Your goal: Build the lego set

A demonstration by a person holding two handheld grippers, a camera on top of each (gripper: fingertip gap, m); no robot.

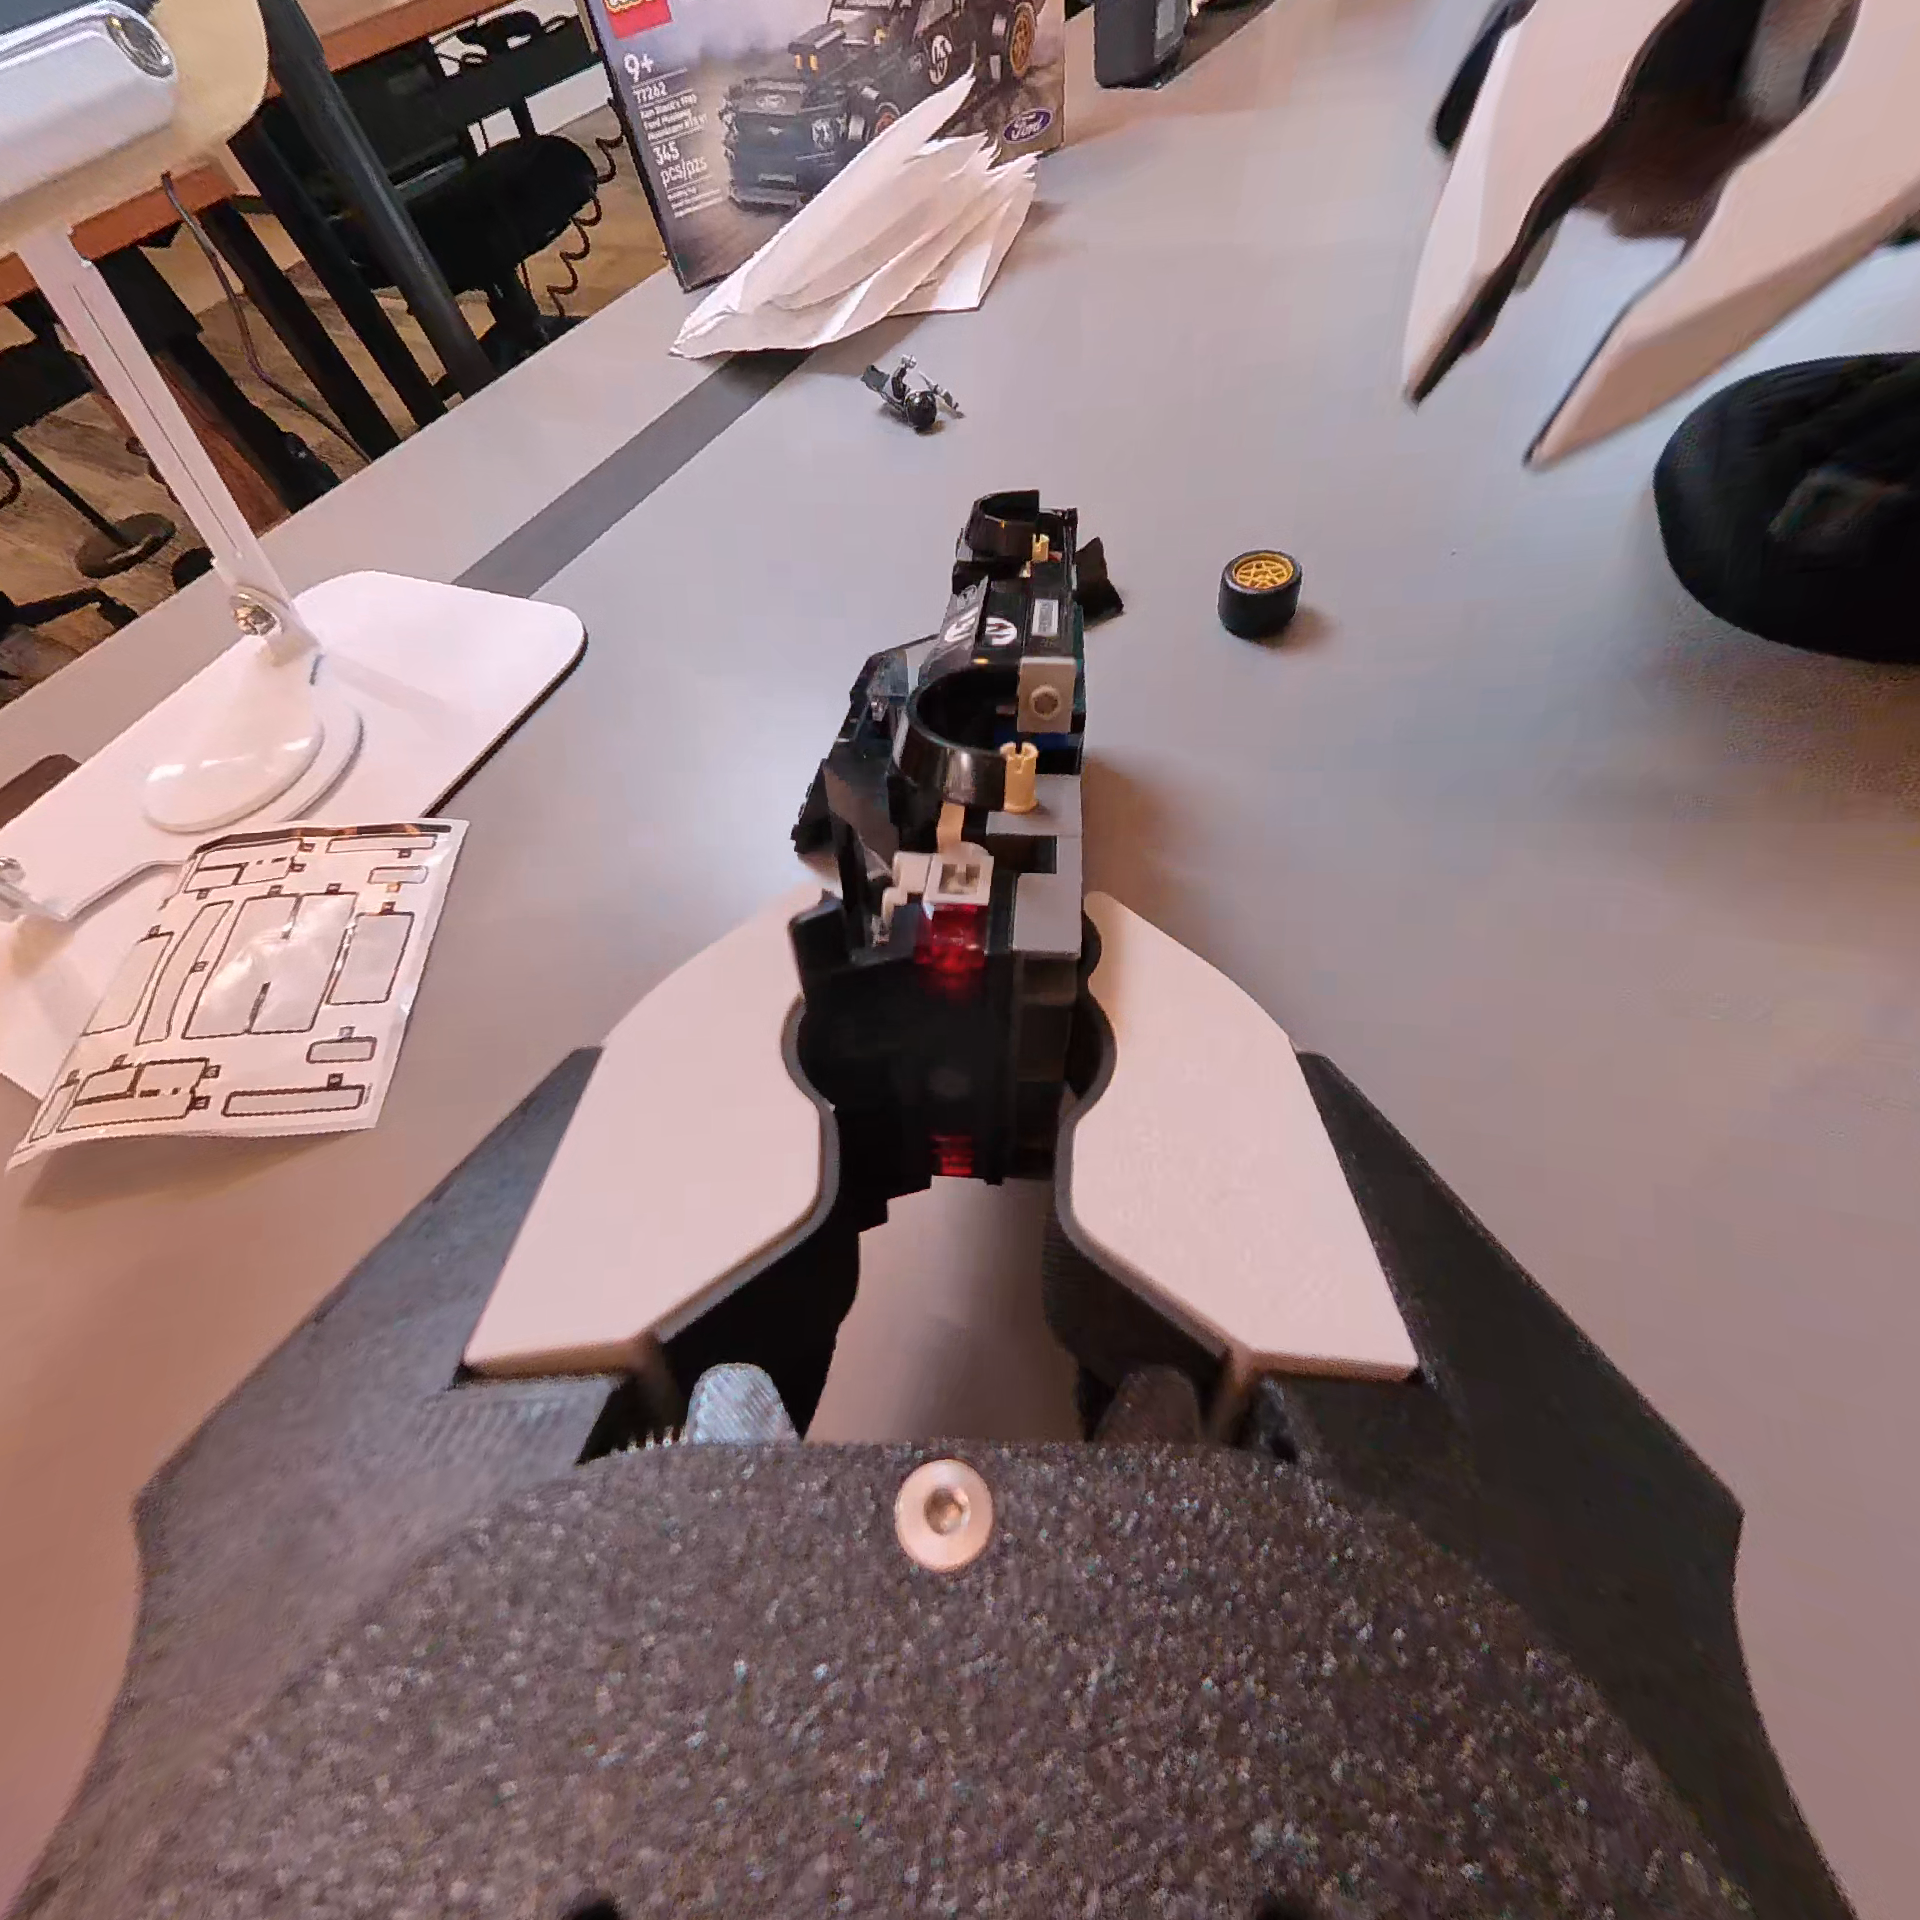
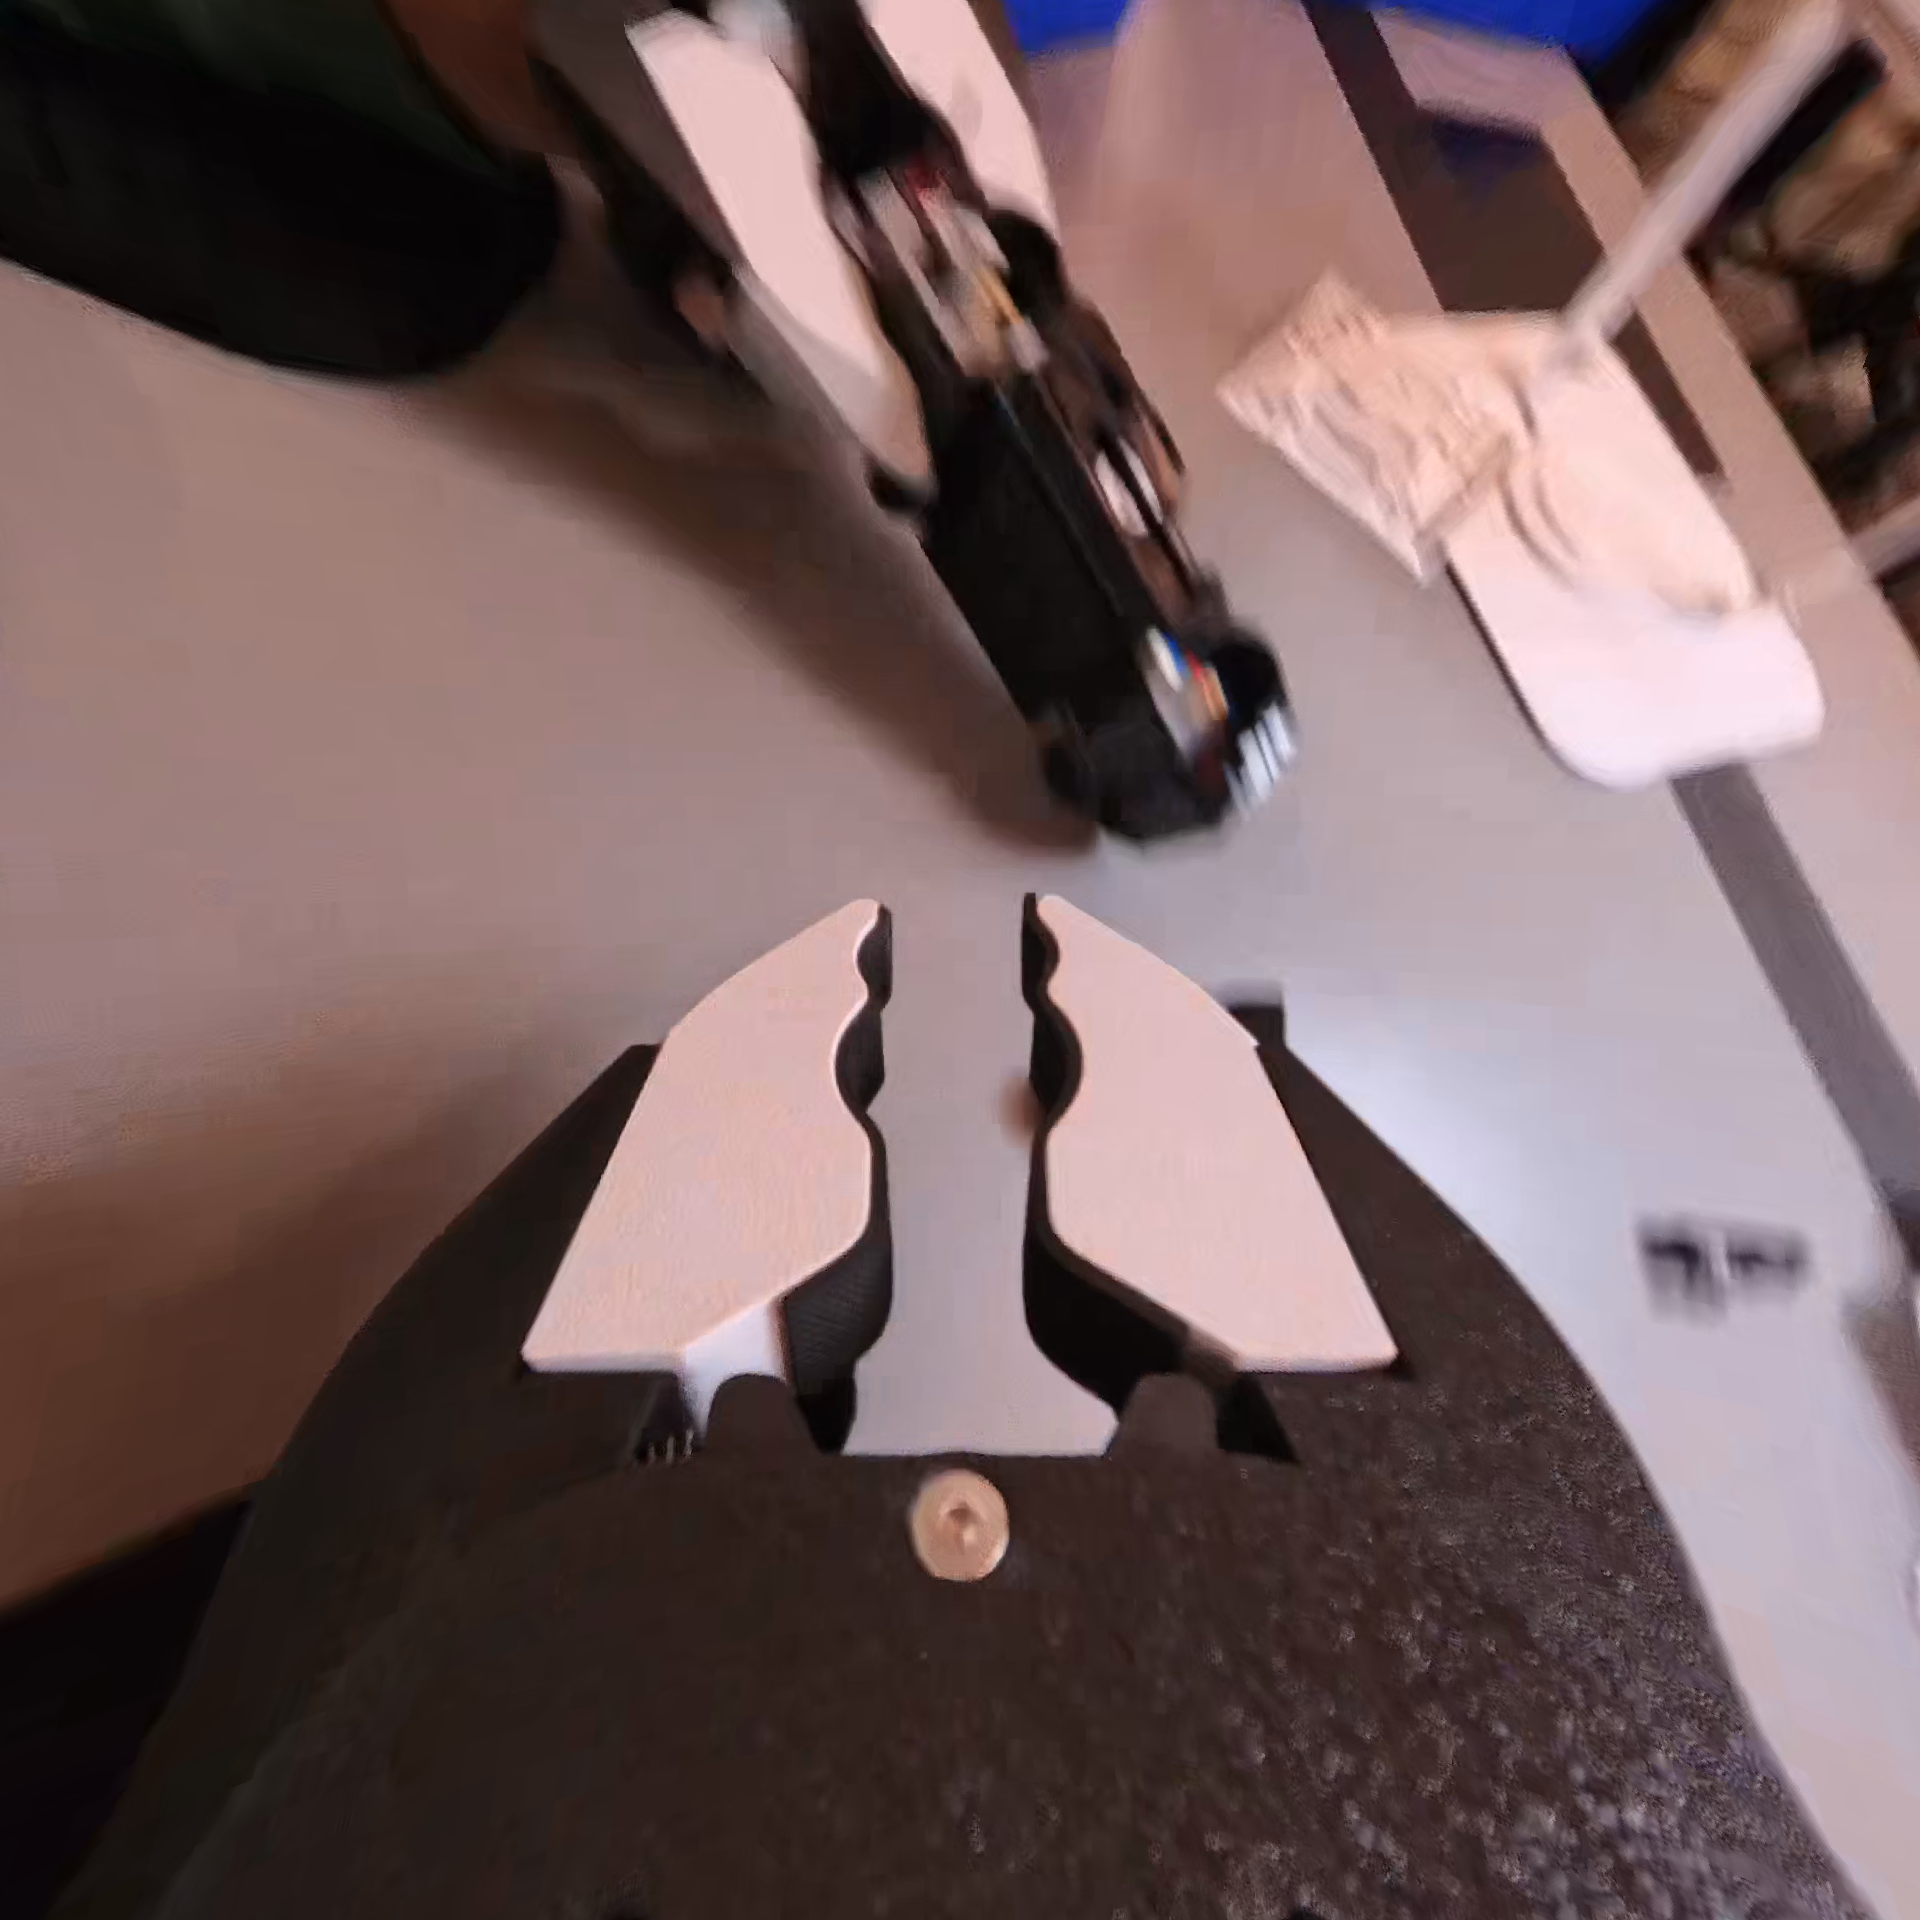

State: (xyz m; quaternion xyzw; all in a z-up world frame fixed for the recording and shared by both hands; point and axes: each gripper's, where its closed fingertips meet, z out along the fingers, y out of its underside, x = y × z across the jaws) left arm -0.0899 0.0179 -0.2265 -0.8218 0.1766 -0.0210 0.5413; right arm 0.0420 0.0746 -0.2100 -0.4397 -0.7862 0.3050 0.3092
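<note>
Now | left gripper [image 1: 940,997] clamps car body [image 1: 977,790] | right gripper [image 2: 956,935] apart, empty

grey table [image 1: 1455,935], white lamp [image 1: 260,665], black chairs [image 1: 499,197]

The right wrist view is blurred: the black car model [image 2: 1081,582] loses its detail. Near the car model [image 1: 966,831], the lamp [image 1: 62,83] is cut off at the edge.

Soft even daylight; sharp, edge-bowed left wrist view; heavy motion blur across right wrist view
</note>
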